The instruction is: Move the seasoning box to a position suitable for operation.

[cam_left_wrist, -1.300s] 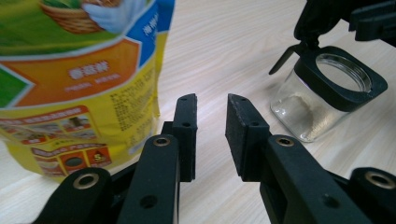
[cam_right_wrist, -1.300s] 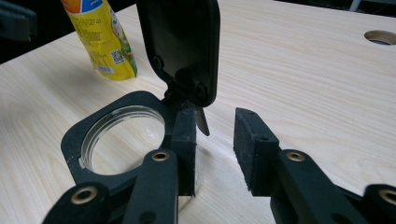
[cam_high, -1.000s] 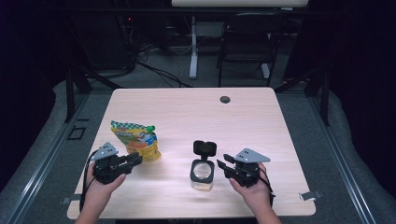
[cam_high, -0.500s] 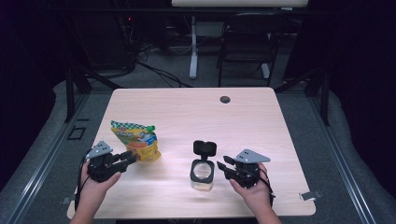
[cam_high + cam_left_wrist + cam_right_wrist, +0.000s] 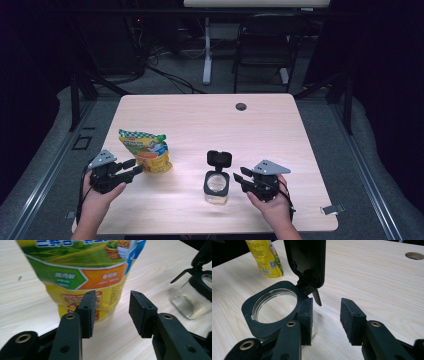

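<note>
Left gripper view: pouch (image 5: 82,272) stands just beyond parted, empty, just-opening left tongs (image 5: 112,312).

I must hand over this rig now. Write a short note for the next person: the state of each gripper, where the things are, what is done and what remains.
Left gripper: jaws have just been opening, nothing between them, just short of the snack pouch.
Right gripper: open, empty, beside the glass jar.
Things: pouch stands sealed on the left part of the table; jar stands near the front edge, its black flip lid raised.
Done: jar is open.
Left, probably: open the pouch and pour its contents into the jar, then close the lid.
</note>
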{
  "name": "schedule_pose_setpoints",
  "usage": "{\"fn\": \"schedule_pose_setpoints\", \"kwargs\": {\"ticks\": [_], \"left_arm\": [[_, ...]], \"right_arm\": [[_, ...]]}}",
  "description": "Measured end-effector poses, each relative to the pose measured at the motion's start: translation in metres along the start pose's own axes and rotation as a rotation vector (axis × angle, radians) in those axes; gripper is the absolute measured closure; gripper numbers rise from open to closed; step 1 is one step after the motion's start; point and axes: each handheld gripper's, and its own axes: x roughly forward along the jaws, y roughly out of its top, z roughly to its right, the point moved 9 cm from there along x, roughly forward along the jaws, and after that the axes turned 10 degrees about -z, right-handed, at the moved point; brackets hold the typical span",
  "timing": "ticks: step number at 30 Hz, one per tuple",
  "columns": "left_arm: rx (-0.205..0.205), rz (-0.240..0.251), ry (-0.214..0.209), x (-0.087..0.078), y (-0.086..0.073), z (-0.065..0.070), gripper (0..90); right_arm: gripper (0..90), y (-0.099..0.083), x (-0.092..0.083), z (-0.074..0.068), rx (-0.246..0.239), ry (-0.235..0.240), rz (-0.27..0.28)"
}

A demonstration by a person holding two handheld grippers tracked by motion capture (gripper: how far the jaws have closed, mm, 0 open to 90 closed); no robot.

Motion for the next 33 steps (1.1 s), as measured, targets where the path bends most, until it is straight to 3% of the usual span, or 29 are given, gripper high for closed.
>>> {"fn": "schedule_pose_setpoints", "kwargs": {"ticks": [12, 14, 18, 22, 33], "left_arm": [[-0.016, 0.003, 0.015, 0.0, -0.003, -0.028, 48.0], [0.003, 0.029, 0.015, 0.001, -0.002, -0.031, 48.0], [0.005, 0.03, 0.021, 0.005, -0.002, -0.039, 47.3], [-0.033, 0.021, 0.008, 0.01, -0.001, -0.048, 46.6], [-0.016, -0.008, -0.01, 0.03, 0.003, -0.051, 37.2]], "right_arm": [[61.8, -0.003, -0.001, 0.005, 0.026, -0.003, -0.003], [61.7, -0.002, -0.001, 0.006, 0.023, -0.008, -0.004], [61.5, -0.003, 0.001, 0.007, 0.028, -0.01, -0.008], [61.3, -0.007, -0.001, 0.008, 0.037, -0.014, -0.011], [60.8, -0.017, -0.016, 0.013, 0.061, -0.033, 0.001]]}}
